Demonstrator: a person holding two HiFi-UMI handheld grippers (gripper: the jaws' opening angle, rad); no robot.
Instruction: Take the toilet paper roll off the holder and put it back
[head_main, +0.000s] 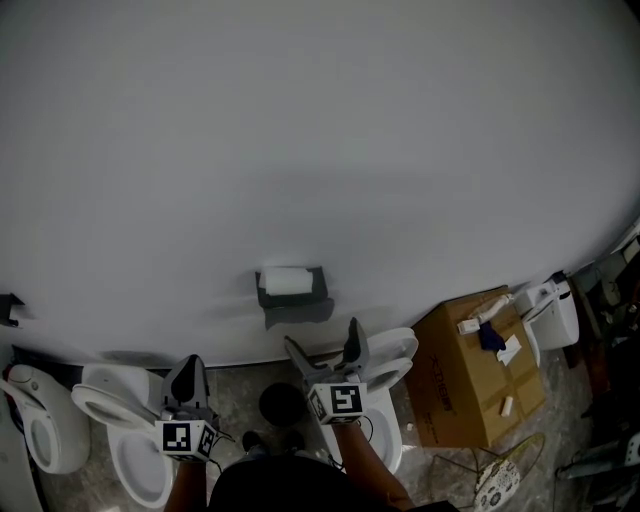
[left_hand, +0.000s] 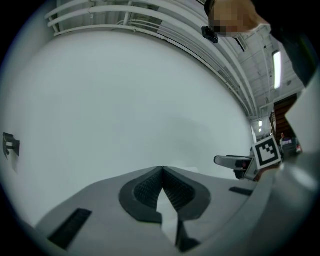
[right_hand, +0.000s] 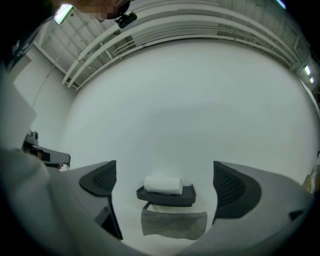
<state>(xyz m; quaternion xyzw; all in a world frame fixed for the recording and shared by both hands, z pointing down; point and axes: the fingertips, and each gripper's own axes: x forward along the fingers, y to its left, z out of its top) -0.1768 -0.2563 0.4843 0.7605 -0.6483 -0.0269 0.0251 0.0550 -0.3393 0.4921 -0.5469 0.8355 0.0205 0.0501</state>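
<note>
The toilet paper roll (right_hand: 163, 184) lies on its side on the shelf of the dark grey holder (right_hand: 168, 196), which is fixed low on the plain white wall (head_main: 320, 150). A grey flap (right_hand: 174, 223) hangs from the holder just under the shelf. The right gripper (head_main: 322, 345) is held up in front of the holder with its jaws spread wide. In its own view the roll sits framed in the gap between them, but farther off and clear of both jaws. The left gripper (left_hand: 162, 172) is lower and off to the left, well apart from the roll, with its jaws pressed together on nothing. On the floor, white toilets (head_main: 128, 430) stand on either side of the person, and an open cardboard box (head_main: 470, 385) sits to the right.
</note>
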